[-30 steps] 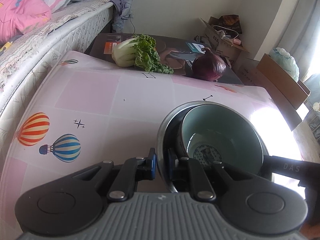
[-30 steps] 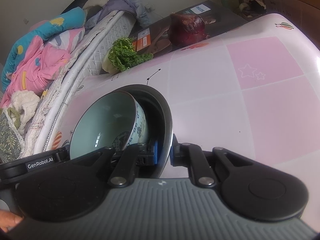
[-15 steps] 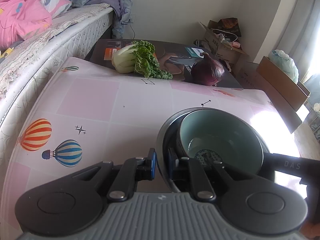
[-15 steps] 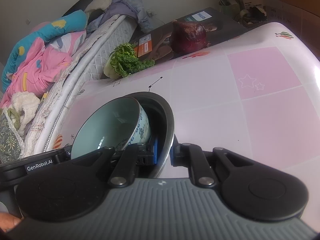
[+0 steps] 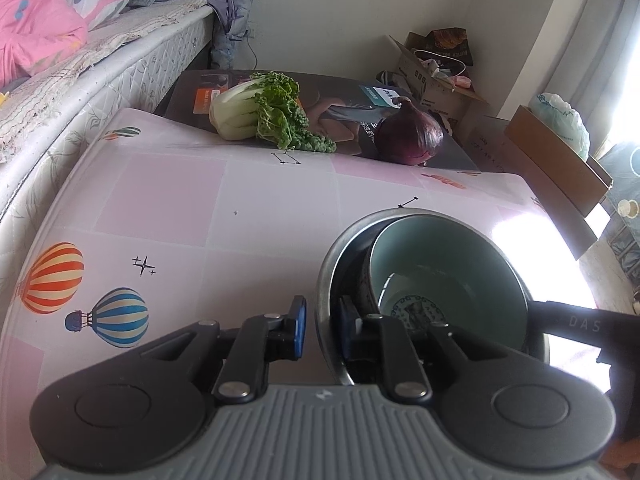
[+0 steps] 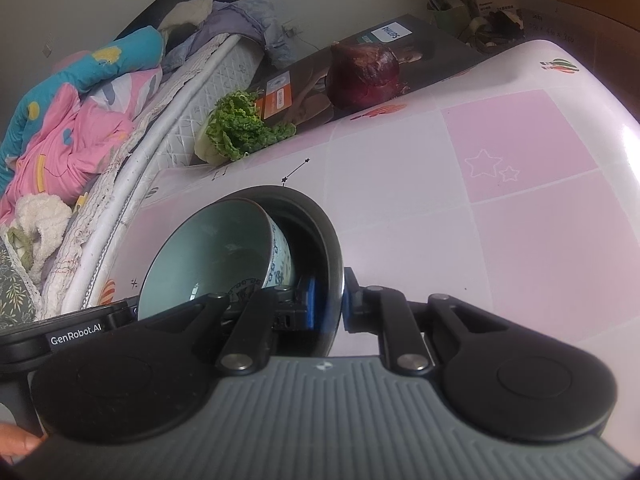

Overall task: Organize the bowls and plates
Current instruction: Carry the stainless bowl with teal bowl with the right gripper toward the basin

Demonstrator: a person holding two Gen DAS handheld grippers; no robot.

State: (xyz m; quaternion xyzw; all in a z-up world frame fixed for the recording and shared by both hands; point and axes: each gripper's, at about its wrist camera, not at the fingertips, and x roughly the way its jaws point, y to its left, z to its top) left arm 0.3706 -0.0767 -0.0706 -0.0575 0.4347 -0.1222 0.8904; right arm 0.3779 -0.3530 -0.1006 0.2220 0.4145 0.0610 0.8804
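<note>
A metal bowl (image 5: 332, 264) holds a pale green ceramic bowl (image 5: 444, 264) with a blue pattern, leaning inside it. My left gripper (image 5: 322, 332) is shut on the metal bowl's near rim, one finger outside and one inside. My right gripper (image 6: 330, 306) is shut on the opposite rim of the same metal bowl (image 6: 320, 224); the ceramic bowl (image 6: 208, 252) shows to its left. The bowls are held above the pink tablecloth (image 5: 168, 208).
A leafy cabbage (image 5: 260, 112) and a red onion (image 5: 410, 138) lie on a dark box (image 5: 344, 96) at the table's far edge. A bed with bedding (image 5: 60, 52) runs along the left. Cardboard boxes (image 5: 436, 68) stand at the back right.
Both grippers have kept hold of the metal bowl's rim. The bowls have moved slightly toward me and away from the vegetables; the views have tilted a little.
</note>
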